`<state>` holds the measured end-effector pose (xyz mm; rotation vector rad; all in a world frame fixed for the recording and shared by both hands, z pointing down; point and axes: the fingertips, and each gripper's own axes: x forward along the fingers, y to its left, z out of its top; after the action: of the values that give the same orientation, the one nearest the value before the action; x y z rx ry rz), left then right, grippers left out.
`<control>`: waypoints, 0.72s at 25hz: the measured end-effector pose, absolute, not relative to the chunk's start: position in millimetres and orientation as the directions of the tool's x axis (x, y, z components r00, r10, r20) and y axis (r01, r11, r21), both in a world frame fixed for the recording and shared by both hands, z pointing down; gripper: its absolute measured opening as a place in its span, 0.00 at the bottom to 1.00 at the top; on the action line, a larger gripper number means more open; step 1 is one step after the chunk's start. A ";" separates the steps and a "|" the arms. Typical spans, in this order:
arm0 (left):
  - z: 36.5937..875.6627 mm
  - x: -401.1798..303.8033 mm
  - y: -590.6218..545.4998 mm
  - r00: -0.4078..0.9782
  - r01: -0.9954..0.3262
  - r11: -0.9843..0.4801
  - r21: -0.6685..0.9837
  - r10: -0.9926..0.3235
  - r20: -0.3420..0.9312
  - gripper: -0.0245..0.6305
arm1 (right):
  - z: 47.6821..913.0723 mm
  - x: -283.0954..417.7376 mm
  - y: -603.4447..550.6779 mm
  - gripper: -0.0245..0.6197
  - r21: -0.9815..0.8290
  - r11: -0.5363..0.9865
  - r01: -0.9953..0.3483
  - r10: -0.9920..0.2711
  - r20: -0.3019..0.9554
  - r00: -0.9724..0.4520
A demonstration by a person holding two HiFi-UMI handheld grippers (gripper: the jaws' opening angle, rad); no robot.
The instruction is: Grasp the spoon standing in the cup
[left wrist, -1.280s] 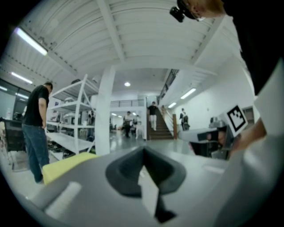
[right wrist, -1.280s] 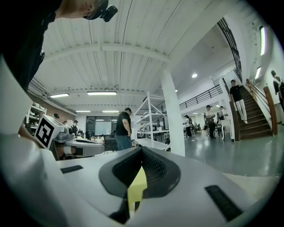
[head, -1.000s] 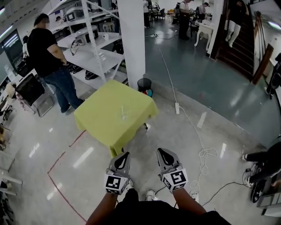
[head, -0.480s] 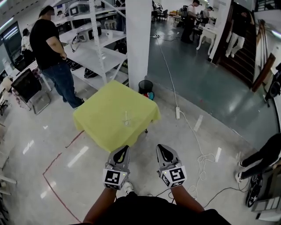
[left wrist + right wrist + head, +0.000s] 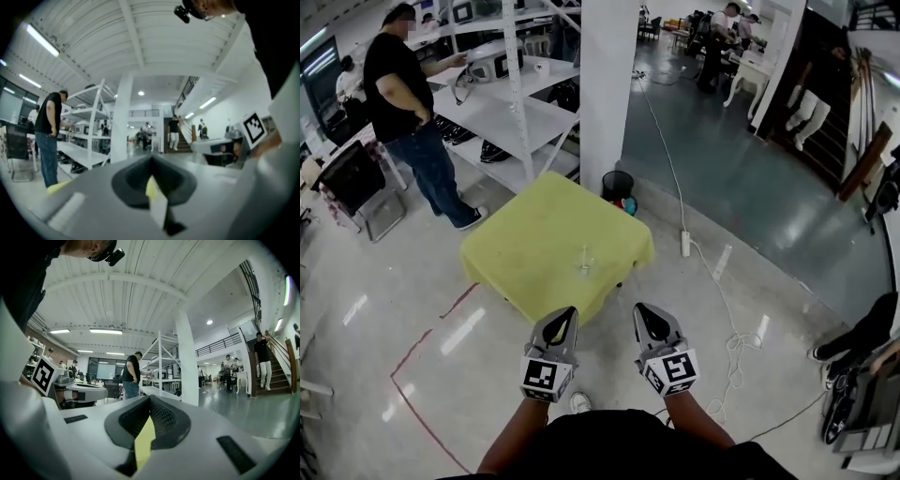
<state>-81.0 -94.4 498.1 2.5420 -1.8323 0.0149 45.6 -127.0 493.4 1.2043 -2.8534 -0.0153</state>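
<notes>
A small clear cup (image 5: 585, 265) with a thin spoon (image 5: 584, 253) standing in it sits near the front edge of a table under a yellow cloth (image 5: 534, 239). Both grippers are held side by side above the floor, short of the table and well apart from the cup. My left gripper (image 5: 570, 311) is shut, its jaws meeting in a point with nothing between them (image 5: 151, 157). My right gripper (image 5: 639, 307) is likewise shut and empty (image 5: 150, 398). A sliver of yellow cloth shows below each pair of jaws in the gripper views.
A person in a black shirt (image 5: 401, 94) stands left of the table by white shelving (image 5: 511, 103). A white pillar (image 5: 607, 84) and a black bin (image 5: 617, 183) lie behind the table. A power strip with white cable (image 5: 685, 246) runs on the right. Red tape (image 5: 422, 347) marks the floor.
The table and cup have come nearer and slid lower and to the right in the head view. Both grippers stay shut and side by side.
</notes>
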 end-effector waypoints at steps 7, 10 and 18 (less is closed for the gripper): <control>500.0 -107.3 -101.2 0.304 -0.953 -0.304 -0.010 -0.953 0.015 0.05 | 491.1 15.2 -135.5 0.05 0.032 0.714 -0.699 -0.700 0.025 -0.714; 504.8 -113.4 -106.4 0.300 -0.954 -0.300 -0.014 -0.953 0.032 0.05 | 491.9 6.8 -142.3 0.05 0.034 0.723 -0.690 -0.691 0.022 -0.723; 505.9 -118.2 -137.8 0.266 -0.964 -0.267 -0.019 -0.964 0.025 0.05 | 493.3 -0.5 -180.4 0.05 0.018 0.745 -0.667 -0.667 0.023 -0.744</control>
<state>-118.2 -137.8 505.9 2.5000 -1.9020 0.0492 -0.5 -180.4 493.3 1.1127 -2.9085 -0.0131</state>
